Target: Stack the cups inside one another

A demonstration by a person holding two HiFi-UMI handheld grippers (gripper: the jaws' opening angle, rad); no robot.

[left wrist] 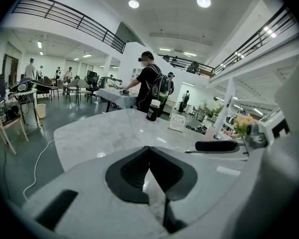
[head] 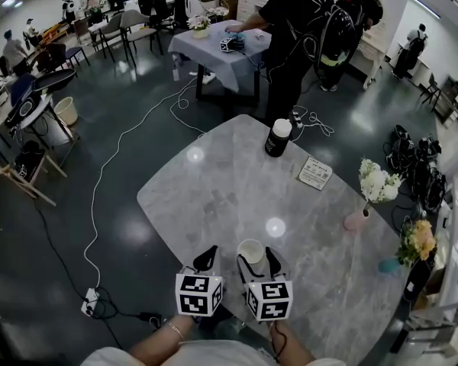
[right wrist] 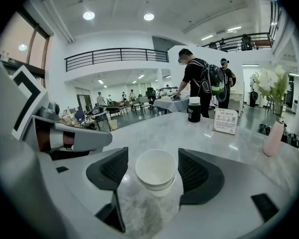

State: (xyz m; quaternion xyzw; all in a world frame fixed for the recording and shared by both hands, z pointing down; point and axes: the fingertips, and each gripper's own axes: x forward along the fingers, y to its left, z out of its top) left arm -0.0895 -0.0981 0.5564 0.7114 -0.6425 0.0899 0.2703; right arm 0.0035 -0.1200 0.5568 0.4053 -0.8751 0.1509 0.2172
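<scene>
The white cups point(right wrist: 155, 169) stand upright on the grey marble surface point(head: 229, 181), near its edge on the person's side. From the double rim in the right gripper view, one cup seems to sit already inside the other, so the stacking looks done or almost done. The right hand-held gripper point(right wrist: 153, 158) has its jaws wide apart, one on each side of the cups, with a small gap on both sides; it grips nothing. The left hand-held gripper point(left wrist: 149, 151) is just beside it, its jaws pressed together with nothing between them. The risks come, I think, from this closeness. If the right jaws close too strongly, the thin walls could be crushed. If they move forward or sideways without centring, one jaw could push the light stack and tip it over or slide it. The left gripper could also knock the stack if it swings to the right. Because the cups are close to the near edge, a pull toward the person could drag them off. The black bottle point(head: 277, 137) and the card point(head: 315, 172) are well apart.
</scene>
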